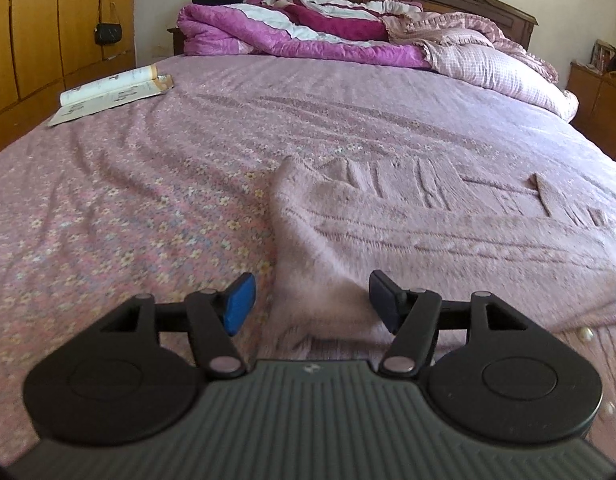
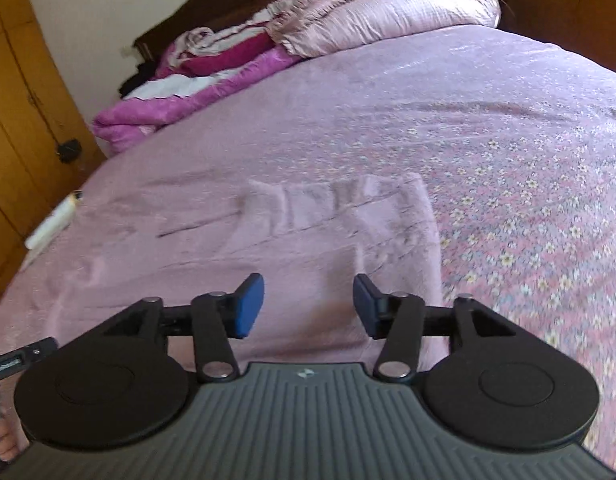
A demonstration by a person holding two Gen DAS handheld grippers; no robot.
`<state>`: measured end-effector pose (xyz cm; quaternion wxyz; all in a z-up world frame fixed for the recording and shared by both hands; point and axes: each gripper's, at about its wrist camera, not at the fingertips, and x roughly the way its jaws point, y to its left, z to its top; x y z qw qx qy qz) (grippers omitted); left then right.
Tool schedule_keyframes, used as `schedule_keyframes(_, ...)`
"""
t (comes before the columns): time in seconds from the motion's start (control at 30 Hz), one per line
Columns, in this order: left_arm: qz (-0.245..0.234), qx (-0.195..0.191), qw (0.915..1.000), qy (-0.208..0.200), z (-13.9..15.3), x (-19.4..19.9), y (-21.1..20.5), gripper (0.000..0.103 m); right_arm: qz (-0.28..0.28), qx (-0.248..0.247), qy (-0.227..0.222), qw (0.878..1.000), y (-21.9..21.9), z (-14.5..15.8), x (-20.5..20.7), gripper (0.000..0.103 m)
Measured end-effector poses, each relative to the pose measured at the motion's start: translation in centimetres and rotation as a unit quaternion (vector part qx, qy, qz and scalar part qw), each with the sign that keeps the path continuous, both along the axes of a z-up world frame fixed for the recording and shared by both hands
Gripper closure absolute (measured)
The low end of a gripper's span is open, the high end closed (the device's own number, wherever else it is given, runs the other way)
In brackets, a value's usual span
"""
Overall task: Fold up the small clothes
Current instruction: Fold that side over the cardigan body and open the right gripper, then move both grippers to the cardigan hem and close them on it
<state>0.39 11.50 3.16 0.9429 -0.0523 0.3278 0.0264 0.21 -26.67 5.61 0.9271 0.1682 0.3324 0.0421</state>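
A small pale pink knitted garment (image 1: 447,224) lies spread flat on the floral bedsheet (image 1: 128,208). My left gripper (image 1: 311,304) is open, its blue pads either side of the garment's raised near left corner, holding nothing. In the right wrist view the same garment (image 2: 331,232) lies flat, its right edge near the floral sheet (image 2: 547,220). My right gripper (image 2: 308,304) is open above the garment's near right part, empty.
An open book (image 1: 108,92) lies at the bed's far left edge. A heaped purple quilt (image 1: 292,36) and pink pillow (image 1: 503,68) lie at the headboard. Wooden wardrobes (image 1: 36,28) stand left. A small white bead (image 1: 586,335) lies near the garment's right corner.
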Motion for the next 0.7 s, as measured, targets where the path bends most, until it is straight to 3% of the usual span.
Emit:
schedule_keyframes(0.17,-0.011,-0.01,0.9999,0.007,1.5,-2.7,0.3,0.038,0.019,-0.012,-0.008,1.0,1.5,1.0,-4.2,0.035)
schedule_keyframes(0.37,-0.025,0.018,0.9994,0.016,2.8,-6.0,0.3,0.038,0.032,-0.033,-0.008,0.999,2.2,1.1,-9.5,0.029)
schedule_keyframes(0.7,-0.024,0.009,0.9973,0.068,2.2,-10.0,2.0,0.036,0.035,-0.083,0.005,0.996,0.9,1.0,-15.0,0.024)
